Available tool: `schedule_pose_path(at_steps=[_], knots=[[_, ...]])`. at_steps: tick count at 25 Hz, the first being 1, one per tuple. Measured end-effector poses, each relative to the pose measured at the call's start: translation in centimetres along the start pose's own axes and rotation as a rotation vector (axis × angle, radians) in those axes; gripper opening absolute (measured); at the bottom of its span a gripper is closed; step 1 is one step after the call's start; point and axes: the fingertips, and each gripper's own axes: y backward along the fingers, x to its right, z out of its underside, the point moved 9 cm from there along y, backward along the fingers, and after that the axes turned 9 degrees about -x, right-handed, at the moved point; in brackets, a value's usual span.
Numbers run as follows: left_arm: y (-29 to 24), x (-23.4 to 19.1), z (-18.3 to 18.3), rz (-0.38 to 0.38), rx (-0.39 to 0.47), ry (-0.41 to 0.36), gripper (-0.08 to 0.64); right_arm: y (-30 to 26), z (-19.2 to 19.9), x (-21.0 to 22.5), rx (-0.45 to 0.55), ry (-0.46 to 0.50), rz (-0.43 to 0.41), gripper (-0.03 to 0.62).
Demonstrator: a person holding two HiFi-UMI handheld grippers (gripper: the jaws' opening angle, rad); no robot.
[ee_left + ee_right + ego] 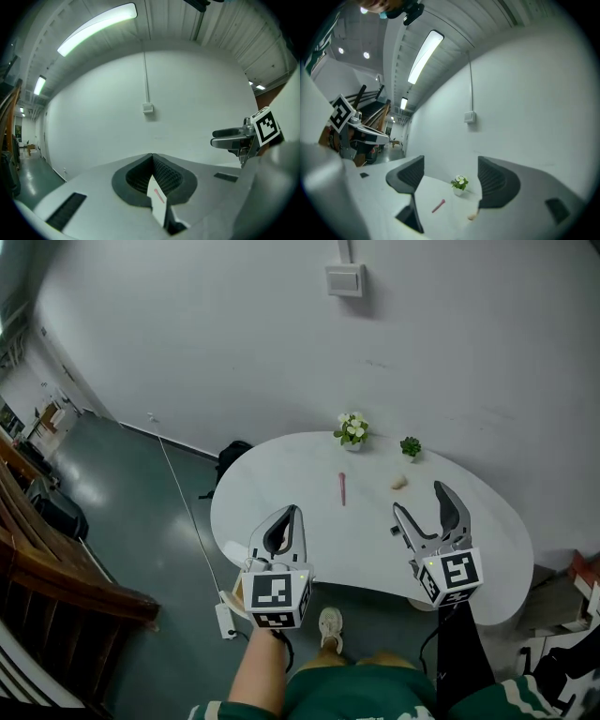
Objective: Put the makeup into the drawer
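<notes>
A pink makeup stick [342, 488] lies in the middle of the white table [487, 531], with a small beige item [399, 483] to its right. My left gripper [293, 514] hangs shut over the table's near left edge, holding nothing. To the right, short of the beige item, my right gripper [419, 502] stands open and empty. In the right gripper view the pink stick [438, 206] and beige item [472, 216] show between the spread jaws of the right gripper [451, 176]. The left gripper [152, 161] shows the pink stick [159, 197] through a narrow slit. No drawer is in view.
A white flower pot [352, 430] and a small green plant [411, 447] stand at the table's far edge by the wall. A black bag [232, 457] sits on the floor to the left. A wooden stair rail [56, 568] runs at far left. My shoe [330, 624] is below the table.
</notes>
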Motion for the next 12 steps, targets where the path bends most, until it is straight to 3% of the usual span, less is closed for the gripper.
schedule_pose_path(at_steps=[6, 12], knots=[[-7.3, -5.4, 0.0, 0.075, -0.007, -0.003, 0.000, -8.1, 0.6, -0.9, -0.074, -0.027, 0.030, 0.349], [-12.6, -9.0, 1.4, 0.129, -0.014, 0.013, 0.000, -14.8, 3.2, -2.9, -0.205, -0.071, -0.004, 0.288]])
